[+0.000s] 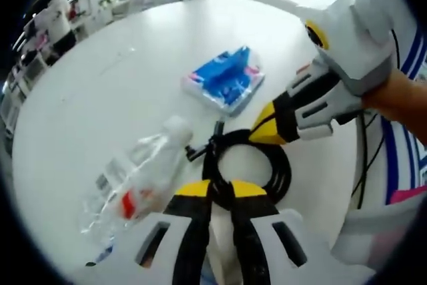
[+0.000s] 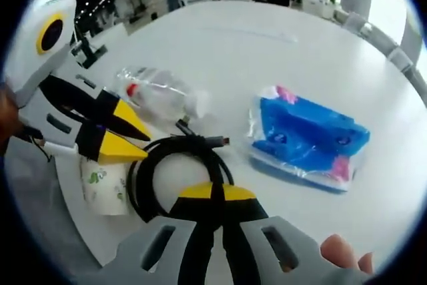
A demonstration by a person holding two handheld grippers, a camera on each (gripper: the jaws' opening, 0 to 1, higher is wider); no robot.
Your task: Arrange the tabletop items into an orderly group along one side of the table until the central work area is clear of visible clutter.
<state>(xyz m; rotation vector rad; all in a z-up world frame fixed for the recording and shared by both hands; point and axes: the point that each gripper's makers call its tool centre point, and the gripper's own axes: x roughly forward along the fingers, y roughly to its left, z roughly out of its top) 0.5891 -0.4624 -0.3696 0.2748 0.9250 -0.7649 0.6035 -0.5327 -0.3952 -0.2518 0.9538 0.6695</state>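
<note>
While the glossy black cable [image 1: 257, 165] lies coiled in a loop on the smooth white table [image 1: 100, 98], we hold both the left gripper [image 1: 220, 188] and right gripper [image 2: 215, 191] clamped on it, with a crinkled clear plastic bottle [image 2: 157, 98] and blue tissue pack [image 2: 307, 138] nearby.

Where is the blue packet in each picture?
Left gripper view: blue packet sits above centre, beyond the black cable.
Right gripper view: blue packet lies right of centre, to the right of the cable.
Shared landmark: the coiled black cable.
</note>
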